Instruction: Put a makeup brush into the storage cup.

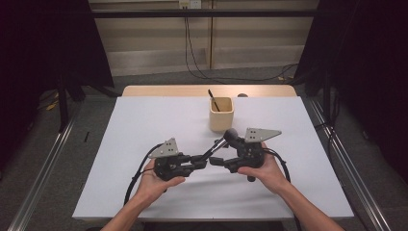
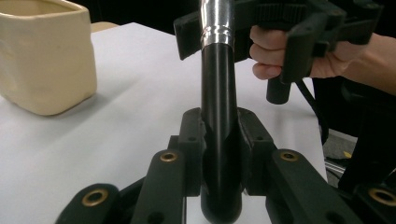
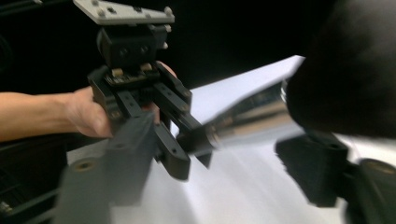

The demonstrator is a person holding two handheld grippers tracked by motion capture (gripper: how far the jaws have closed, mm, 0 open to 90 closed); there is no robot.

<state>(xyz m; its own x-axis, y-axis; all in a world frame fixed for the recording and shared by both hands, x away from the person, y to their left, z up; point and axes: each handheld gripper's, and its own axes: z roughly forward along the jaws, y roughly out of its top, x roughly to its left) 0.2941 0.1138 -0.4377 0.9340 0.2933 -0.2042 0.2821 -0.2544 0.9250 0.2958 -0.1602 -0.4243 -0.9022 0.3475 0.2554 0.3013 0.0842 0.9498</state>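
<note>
A microphone (image 1: 219, 143) with a black handle, a silver neck and a dark round head hangs slanted over the white table (image 1: 144, 159). My left gripper (image 1: 199, 161) is shut on the handle's lower end; in the left gripper view the handle (image 2: 218, 84) rises between its jaws (image 2: 219, 135). My right gripper (image 1: 222, 151) faces it from the right. Its jaws stand on either side of the silver neck (image 3: 252, 119), with gaps showing, and that view is blurred. The left gripper (image 3: 187, 154) grips the handle beyond.
A cream square cup (image 1: 221, 114) stands behind the microphone near the table's far edge, with a dark stick (image 1: 212, 98) leaning in it. It appears close at the left (image 2: 44, 56) in the left gripper view. Cables trail from both grippers toward the table's front edge.
</note>
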